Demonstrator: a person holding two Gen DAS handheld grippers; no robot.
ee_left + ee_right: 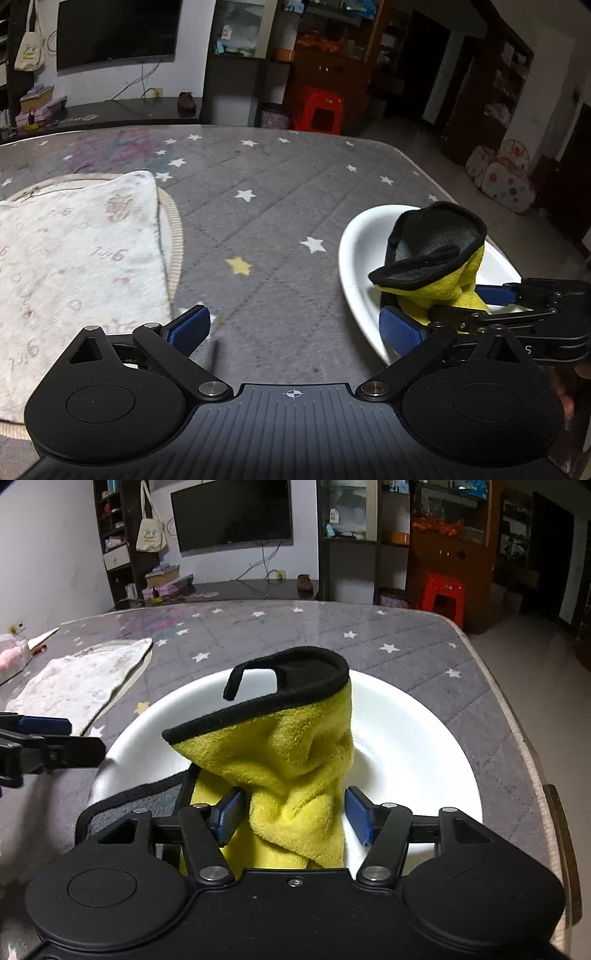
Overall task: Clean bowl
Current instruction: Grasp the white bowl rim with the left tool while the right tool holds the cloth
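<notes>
A white bowl (pixel 406 746) sits on the grey star-patterned table; it also shows at the right of the left wrist view (pixel 356 251). A yellow cloth with black trim (pixel 295 746) stands bunched up inside it, also seen in the left wrist view (pixel 436 254). My right gripper (pixel 291 818) has its jaws wide apart on either side of the cloth's lower folds, which fill the gap between the pads. My left gripper (pixel 295 328) is open and empty, its right pad (pixel 400 328) at the bowl's near rim, its left pad over the table.
A white printed towel (pixel 74 258) lies on a round woven mat at the table's left, also in the right wrist view (pixel 81 679). The table's right edge (pixel 517 716) runs close to the bowl. A red stool (pixel 441 594) and cabinets stand beyond.
</notes>
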